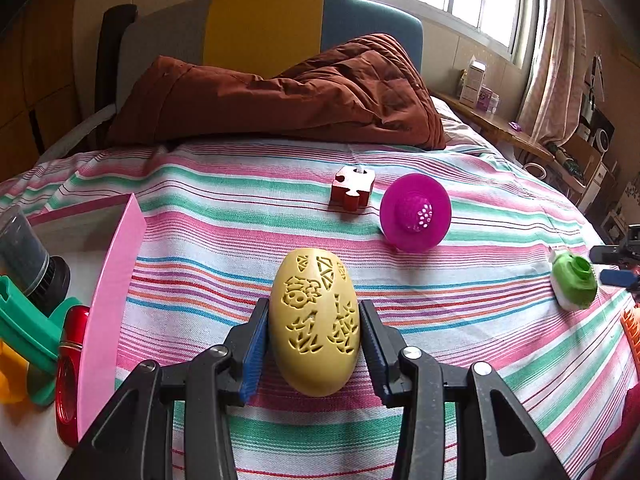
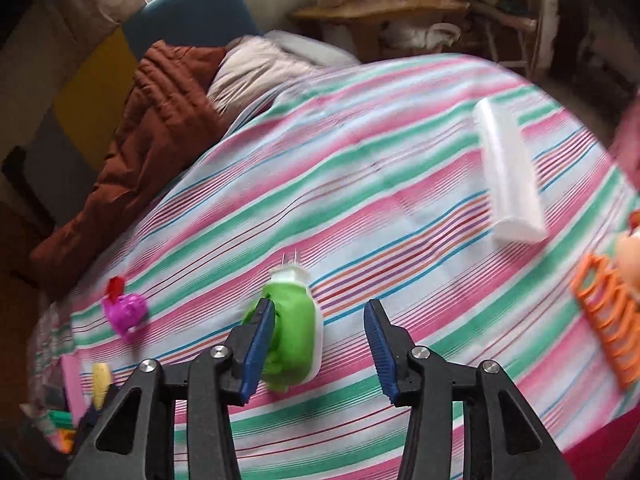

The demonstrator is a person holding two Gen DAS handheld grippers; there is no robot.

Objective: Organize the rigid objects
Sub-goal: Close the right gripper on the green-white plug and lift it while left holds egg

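My left gripper (image 1: 314, 326) is shut on a yellow carved egg-shaped object (image 1: 314, 320) above the striped bedsheet (image 1: 224, 216). Beyond it lie a red puzzle-piece block (image 1: 352, 190) and a magenta strainer disc (image 1: 416, 212). A green and white plug-like object (image 1: 574, 284) lies at the right; in the right wrist view it (image 2: 294, 332) sits by the left finger of my open, empty right gripper (image 2: 320, 344). The magenta strainer (image 2: 126, 312) and the yellow egg (image 2: 100, 380) show at the far left there.
A pink box (image 1: 116, 280) at the left holds a red ring, green and orange pieces and a dark cup. A white clear case (image 2: 508, 176) and an orange comb-like rack (image 2: 608, 320) lie at the right. A brown quilt (image 1: 280, 96) lies by the headboard.
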